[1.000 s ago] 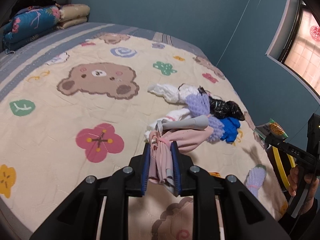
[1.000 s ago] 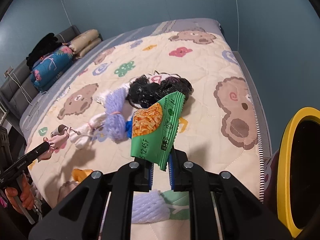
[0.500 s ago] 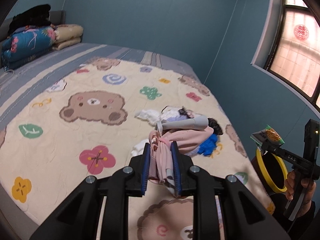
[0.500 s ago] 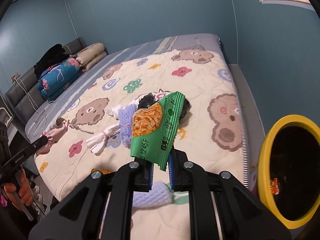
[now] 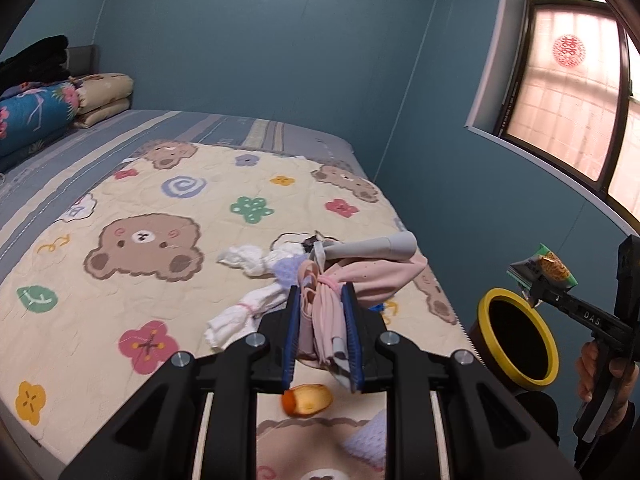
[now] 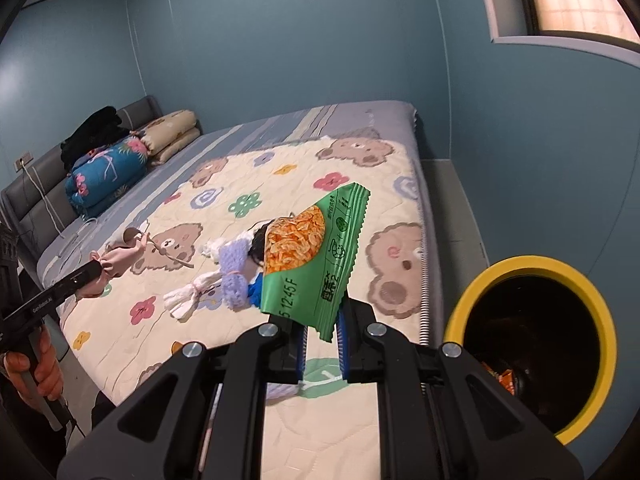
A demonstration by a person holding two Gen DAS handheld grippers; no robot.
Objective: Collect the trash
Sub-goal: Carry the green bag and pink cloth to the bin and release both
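Note:
My left gripper (image 5: 322, 332) is shut on a pink cloth bundle (image 5: 360, 276) with a grey piece on top, held above the bed; it also shows in the right wrist view (image 6: 120, 258). My right gripper (image 6: 322, 344) is shut on a green snack wrapper (image 6: 316, 256), held up beside the yellow-rimmed bin (image 6: 532, 344). In the left wrist view the wrapper (image 5: 544, 270) hangs just above the bin's rim (image 5: 486, 300). Some trash lies inside the bin.
The bed (image 5: 72, 304) has a cream bear-print quilt. On it lie white rolled cloths (image 5: 248, 260), purple knit pieces (image 6: 232, 260), a blue item (image 6: 254, 292), a black bag and an orange scrap (image 5: 306, 400). Folded bedding (image 6: 108, 176) is by the headboard.
Both grippers have risen and pulled back from the bed with their loads. The right gripper has swung towards the bin, which now shows larger and closer.

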